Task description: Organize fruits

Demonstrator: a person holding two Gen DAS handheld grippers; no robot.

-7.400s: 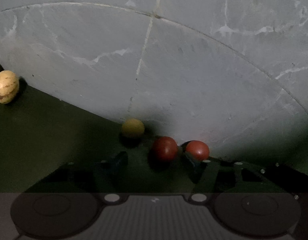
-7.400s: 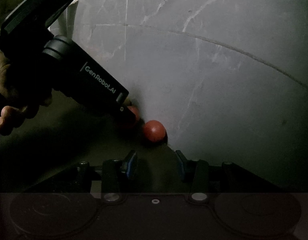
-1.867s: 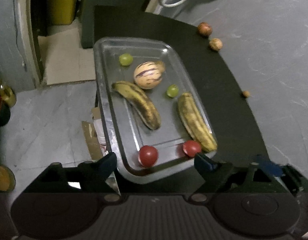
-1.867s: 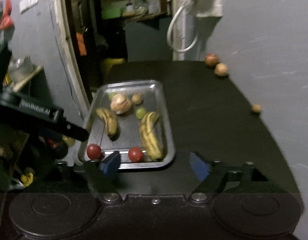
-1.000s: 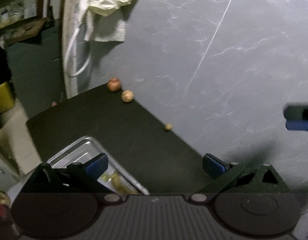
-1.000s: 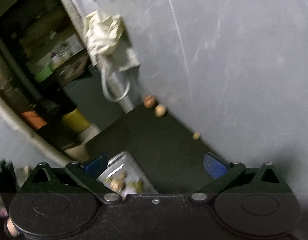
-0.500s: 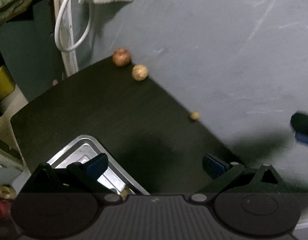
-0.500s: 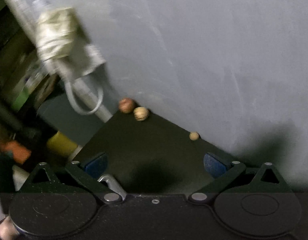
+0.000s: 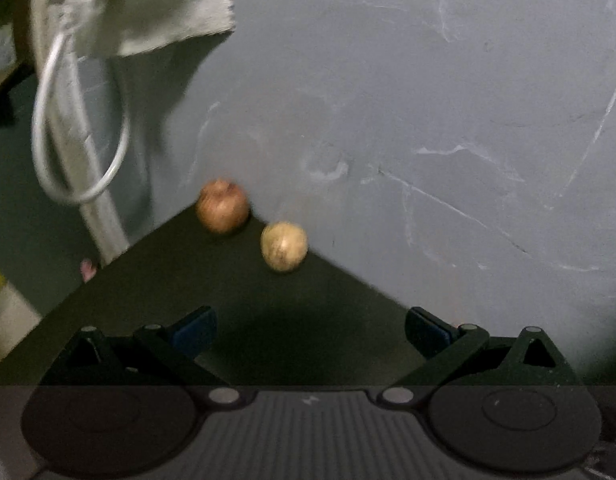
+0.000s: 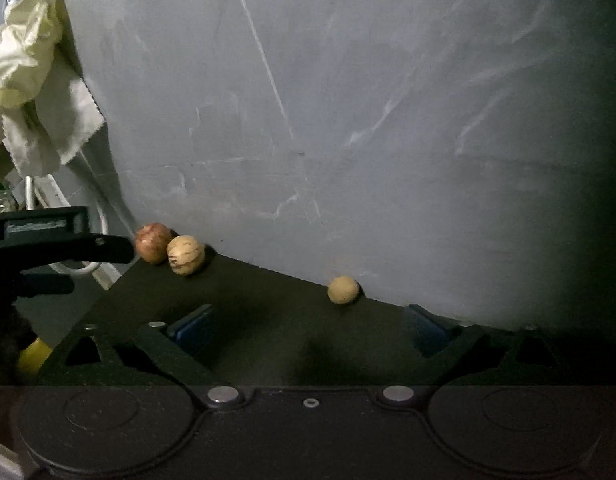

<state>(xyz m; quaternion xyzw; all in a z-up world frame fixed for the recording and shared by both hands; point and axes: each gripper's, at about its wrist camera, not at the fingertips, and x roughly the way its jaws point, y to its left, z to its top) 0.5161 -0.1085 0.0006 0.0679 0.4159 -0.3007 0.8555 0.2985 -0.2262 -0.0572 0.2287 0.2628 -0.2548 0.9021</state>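
A reddish-brown round fruit (image 9: 223, 210) and a pale striped round fruit (image 9: 284, 245) lie side by side on the dark table, against the grey wall. My left gripper (image 9: 309, 330) is open and empty, a short way in front of them. In the right wrist view the same reddish fruit (image 10: 151, 242) and striped fruit (image 10: 185, 255) lie at the left, and a small tan round fruit (image 10: 343, 289) lies by the wall ahead. My right gripper (image 10: 311, 330) is open and empty, just short of the tan fruit.
A grey marbled wall (image 9: 427, 120) bounds the table's far side. A pale cloth (image 10: 32, 80) and a looped white cable (image 9: 68, 144) hang at the left past the table's end. The left gripper's body (image 10: 48, 248) reaches in at the right view's left edge.
Both grippers have moved from the tray toward the table's far end. The fruits by the wall are now closer and larger. Both stay open and empty.
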